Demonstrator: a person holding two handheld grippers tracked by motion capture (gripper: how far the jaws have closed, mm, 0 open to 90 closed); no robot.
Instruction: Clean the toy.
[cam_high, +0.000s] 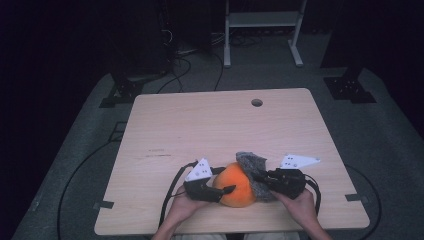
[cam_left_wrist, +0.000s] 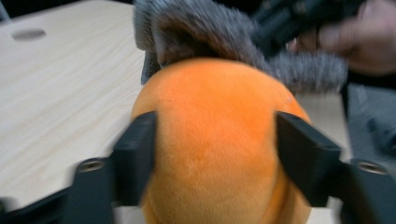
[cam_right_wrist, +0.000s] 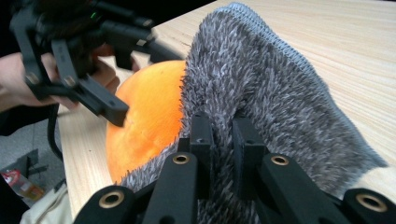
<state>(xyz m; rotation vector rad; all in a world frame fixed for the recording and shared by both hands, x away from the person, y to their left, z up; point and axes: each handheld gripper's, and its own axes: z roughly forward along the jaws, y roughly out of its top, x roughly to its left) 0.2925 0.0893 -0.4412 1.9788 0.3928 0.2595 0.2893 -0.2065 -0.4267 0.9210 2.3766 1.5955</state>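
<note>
An orange plush ball (cam_high: 235, 192) lies near the table's front edge, with a grey furry cloth (cam_high: 251, 161) draped over its far and right side. My left gripper (cam_high: 226, 180) comes in from the left, one jaw on each side of the ball (cam_left_wrist: 215, 177), and both pads touch its flanks. My right gripper (cam_high: 260, 176) is shut on the grey cloth (cam_right_wrist: 280, 93), pinching its pile between nearly closed jaws (cam_right_wrist: 223, 126). In the right gripper view the ball (cam_right_wrist: 149, 107) peeks out from under the cloth, and one fingertip (cam_right_wrist: 116, 114) of the left gripper rests on it.
The wooden table (cam_high: 200, 130) has a round cable hole (cam_high: 256, 102) at the back. Cables trail from both grippers over the front edge. Black stands and a white frame (cam_high: 262, 30) stand on the dark floor beyond the table.
</note>
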